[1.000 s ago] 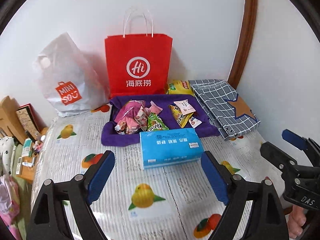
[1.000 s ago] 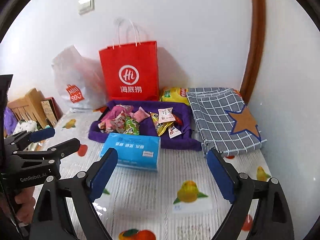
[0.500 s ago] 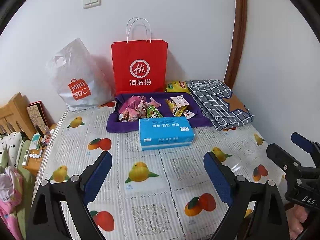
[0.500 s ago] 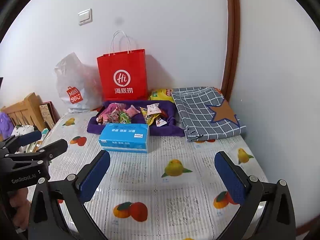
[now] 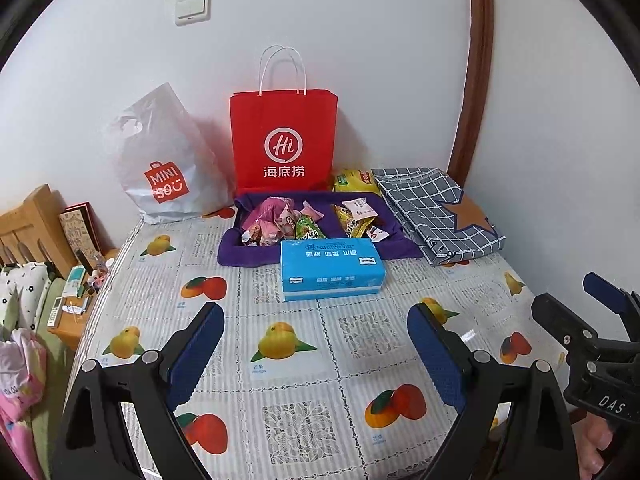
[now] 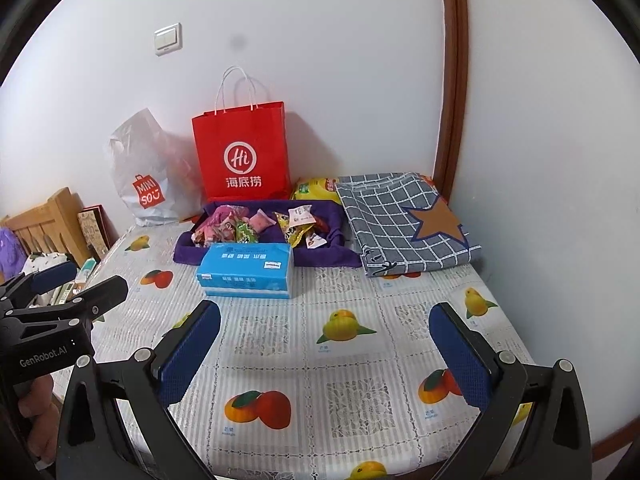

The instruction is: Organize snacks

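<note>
The snacks [image 5: 304,224] lie in a loose heap in the purple tray [image 5: 240,254] at the far side of the worktop [image 5: 304,364], just behind the blue tissue pack [image 5: 332,270]. Both the left tongs [image 5: 316,344] and right tongs [image 6: 324,344] hang spread and empty, well short of it. Reach over the pack, not through it, and pinch one wrapper at its crimped edge.

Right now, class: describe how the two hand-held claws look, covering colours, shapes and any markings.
Both are black frames with triangular cut-outs and silver rivets, each ending in two flat blue textured pads. The left claw shows white "GenRobot.AI" lettering on its body in the right wrist view. The right claw shows white "DAS" lettering in the left wrist view. Bare fingers grip each handle; no sleeves or cables are visible.
</note>
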`<state>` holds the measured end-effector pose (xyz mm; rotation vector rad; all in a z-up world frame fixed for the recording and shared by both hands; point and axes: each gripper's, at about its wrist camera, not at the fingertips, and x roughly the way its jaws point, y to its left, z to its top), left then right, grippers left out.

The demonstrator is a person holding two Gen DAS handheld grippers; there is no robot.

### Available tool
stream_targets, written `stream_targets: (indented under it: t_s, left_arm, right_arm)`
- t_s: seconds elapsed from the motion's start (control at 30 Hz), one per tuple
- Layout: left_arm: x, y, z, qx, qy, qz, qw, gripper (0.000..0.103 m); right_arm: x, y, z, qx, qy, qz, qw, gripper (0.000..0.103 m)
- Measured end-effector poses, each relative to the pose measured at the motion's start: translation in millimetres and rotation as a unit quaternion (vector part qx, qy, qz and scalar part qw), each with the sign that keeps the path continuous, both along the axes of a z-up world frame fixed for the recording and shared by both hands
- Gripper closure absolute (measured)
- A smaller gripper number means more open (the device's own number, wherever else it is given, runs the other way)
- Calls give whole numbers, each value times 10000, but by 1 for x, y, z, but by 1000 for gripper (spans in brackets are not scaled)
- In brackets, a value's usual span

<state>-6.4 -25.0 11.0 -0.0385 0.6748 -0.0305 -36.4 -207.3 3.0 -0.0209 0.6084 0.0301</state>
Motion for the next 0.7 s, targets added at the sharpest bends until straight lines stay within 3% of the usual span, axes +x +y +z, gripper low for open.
stream_targets:
  t_s: [0.7]
  left_arm:
    - [-1, 1, 3, 8, -29, 13, 10000, 10]
  right_arm:
    - [-5, 6, 2, -1, -40, 37, 10000, 0]
